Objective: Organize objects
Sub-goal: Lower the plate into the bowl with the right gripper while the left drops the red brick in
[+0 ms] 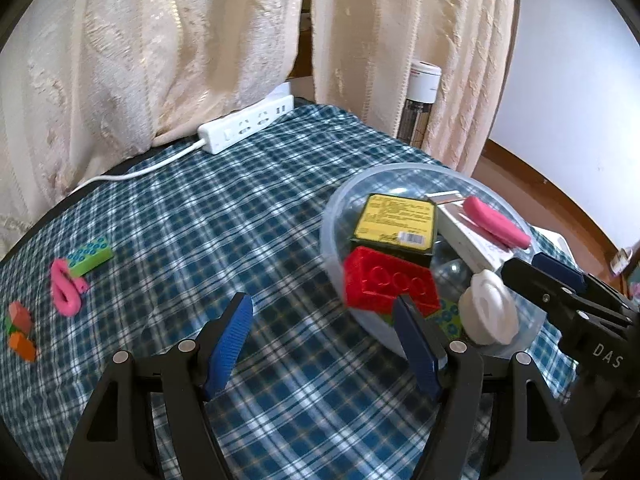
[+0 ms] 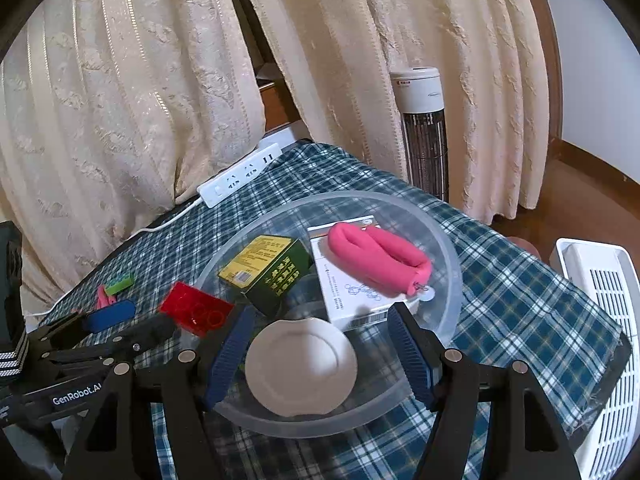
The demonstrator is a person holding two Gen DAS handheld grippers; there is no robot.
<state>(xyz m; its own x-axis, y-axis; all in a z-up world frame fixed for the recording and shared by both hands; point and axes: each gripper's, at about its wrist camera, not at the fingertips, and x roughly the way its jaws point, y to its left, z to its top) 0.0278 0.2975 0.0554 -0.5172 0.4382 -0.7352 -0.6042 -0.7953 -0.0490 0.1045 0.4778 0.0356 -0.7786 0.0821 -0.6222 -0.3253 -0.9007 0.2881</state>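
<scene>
Left gripper (image 1: 324, 344): nearest the lens; jaws apart, nothing between them, held over the cloth (image 1: 240, 208) just beside the bowl (image 1: 332, 216).
Right gripper (image 2: 316, 356): jaws part-spread around the white disc (image 2: 301, 366); pad contact cannot be told, disc sits low at the bowl's 6 o'clock rim.
Red brick (image 1: 388, 284): blurred at the bowl's 8 o'clock edge, clear of the left pads; whether it rests inside cannot be told.
Bowl contents: green box (image 2: 268, 268) at centre, white box (image 2: 352, 292) at 3 o'clock, pink roll (image 2: 376, 260) on the white box.
Left out: green brick (image 1: 90, 257), pink loop (image 1: 66, 286), orange bits (image 1: 20, 330), all at 9 o'clock on the cloth.
Progress: judged past halfway; three stragglers remain.
Not task: power strip (image 1: 246, 126) at 12 o'clock.
</scene>
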